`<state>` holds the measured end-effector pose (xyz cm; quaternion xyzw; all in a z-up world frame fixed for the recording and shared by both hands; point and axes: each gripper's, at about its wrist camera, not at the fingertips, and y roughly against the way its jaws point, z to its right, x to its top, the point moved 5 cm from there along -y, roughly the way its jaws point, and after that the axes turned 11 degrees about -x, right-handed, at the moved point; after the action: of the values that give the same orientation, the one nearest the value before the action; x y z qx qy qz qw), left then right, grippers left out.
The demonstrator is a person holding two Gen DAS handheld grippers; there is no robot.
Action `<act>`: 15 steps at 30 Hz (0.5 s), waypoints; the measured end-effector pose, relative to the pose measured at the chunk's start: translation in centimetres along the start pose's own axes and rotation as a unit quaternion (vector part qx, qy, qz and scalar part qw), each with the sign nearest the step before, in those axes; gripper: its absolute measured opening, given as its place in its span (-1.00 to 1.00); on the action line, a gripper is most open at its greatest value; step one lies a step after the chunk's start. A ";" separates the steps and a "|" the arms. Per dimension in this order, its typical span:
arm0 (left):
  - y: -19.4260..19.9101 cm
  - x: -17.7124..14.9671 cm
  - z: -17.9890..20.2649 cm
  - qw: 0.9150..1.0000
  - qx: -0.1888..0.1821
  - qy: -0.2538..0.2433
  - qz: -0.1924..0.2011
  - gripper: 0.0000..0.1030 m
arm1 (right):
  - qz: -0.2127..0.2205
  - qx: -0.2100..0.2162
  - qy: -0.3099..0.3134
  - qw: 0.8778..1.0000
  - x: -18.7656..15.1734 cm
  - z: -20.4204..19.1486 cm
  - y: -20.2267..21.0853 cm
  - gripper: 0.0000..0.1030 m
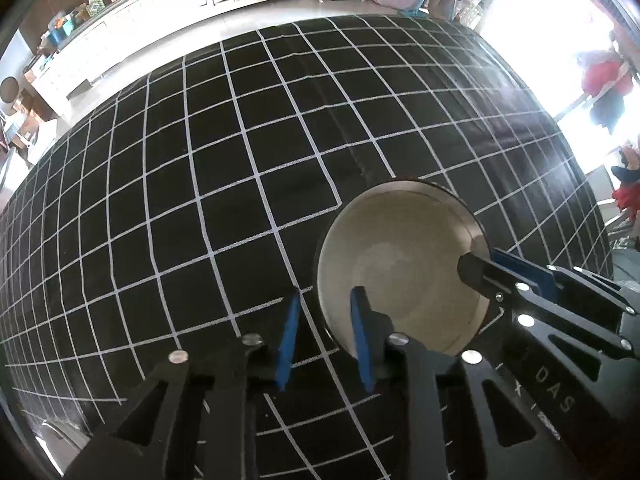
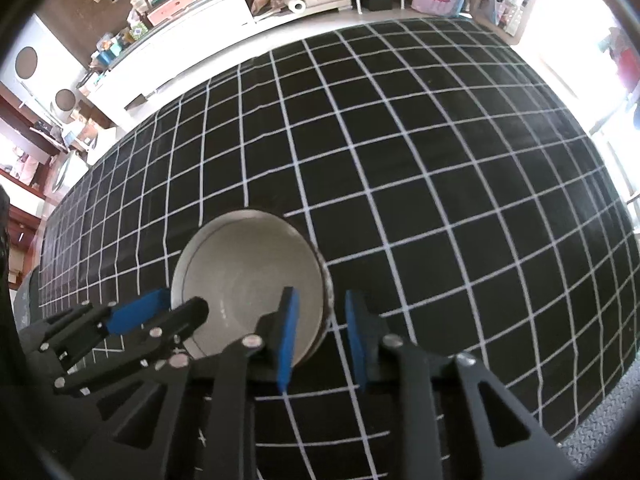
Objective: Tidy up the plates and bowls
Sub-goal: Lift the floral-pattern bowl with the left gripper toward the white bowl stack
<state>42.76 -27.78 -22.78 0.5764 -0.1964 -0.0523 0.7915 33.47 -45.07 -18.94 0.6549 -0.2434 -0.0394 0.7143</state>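
On the black white-gridded tablecloth [image 1: 200, 200] sits a pale bowl [image 1: 400, 264], upright and near the table's near edge. Both grippers point steeply down at it from opposite sides. The left gripper [image 1: 326, 340] straddles the bowl's left rim, one blue pad inside and one outside, jaws drawn narrow on the wall. The right gripper [image 2: 320, 340] clamps the opposite rim the same way, its jaws equally narrow. White lettering "DAS" [image 1: 556, 392] reads along the right gripper's black frame.
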 end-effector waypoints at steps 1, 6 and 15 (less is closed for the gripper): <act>-0.2 0.0 -0.1 1.000 0.003 -0.002 -0.002 -0.71 | -0.001 0.002 0.001 1.000 0.0 0.0 -0.2 -0.64; -0.8 0.0 0.2 1.000 0.008 -0.010 -0.002 -0.78 | -0.004 0.001 0.002 1.000 -0.3 0.1 -0.9 -0.72; -1.4 -2.0 1.5 1.000 0.010 -0.024 -0.014 -0.77 | -0.007 -0.006 0.004 1.000 -1.5 0.5 -0.4 -0.72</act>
<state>40.51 -28.96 -24.18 0.5857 -0.2072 -0.0755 0.7799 32.01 -45.02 -19.75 0.6525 -0.2356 -0.0436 0.7189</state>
